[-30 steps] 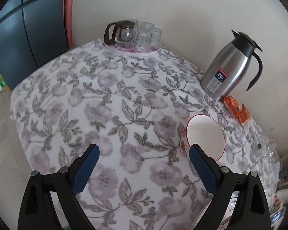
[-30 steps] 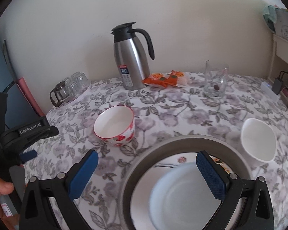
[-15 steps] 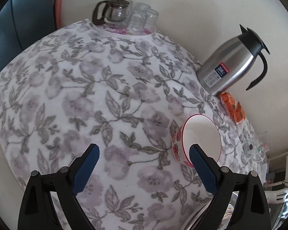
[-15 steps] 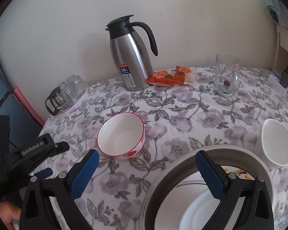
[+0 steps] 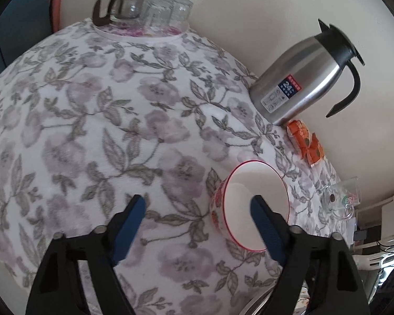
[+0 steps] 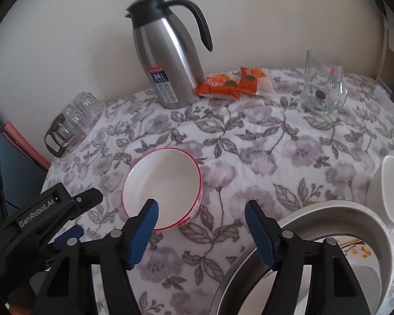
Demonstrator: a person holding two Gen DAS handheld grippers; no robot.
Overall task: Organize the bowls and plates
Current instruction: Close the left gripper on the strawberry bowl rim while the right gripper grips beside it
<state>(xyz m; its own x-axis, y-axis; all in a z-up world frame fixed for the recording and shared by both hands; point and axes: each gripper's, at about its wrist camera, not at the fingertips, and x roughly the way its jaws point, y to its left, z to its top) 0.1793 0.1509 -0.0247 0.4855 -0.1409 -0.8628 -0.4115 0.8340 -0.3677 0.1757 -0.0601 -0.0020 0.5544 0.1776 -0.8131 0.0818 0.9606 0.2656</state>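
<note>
While both of our grippers have been narrowing their jaws in the last moment, neither has anything between its pads: the left gripper (image 5: 197, 211) stands apart over bare tablecloth with one finger in front of the red-rimmed bowl (image 6: 162, 187), and the right gripper (image 6: 201, 216) stands apart with its left finger in front of that bowl's near rim. Compared with a second ago, the bowl now sits much closer and larger in both wrist views, and the big round basin (image 6: 325, 210) has slid toward the lower right of the right view. We read that as both hands closing in on this bowl as the next piece to sort, with no grip made yet. The bowl stands upright near the middle of the table (image 5: 65, 131), apart from everything else. Counting what we can see: two bowls, the red-rimmed one and a plain white bowl (image 6: 392, 191) at the table's right edge; one basin at the near edge holding at least one white plate (image 6: 365, 283); one steel jug (image 6: 168, 60) and two orange packets (image 6: 233, 82) along the far edge; one glass mug (image 6: 323, 86); one glass pot (image 5: 123, 5) with several tumblers in the far left corner.
</note>
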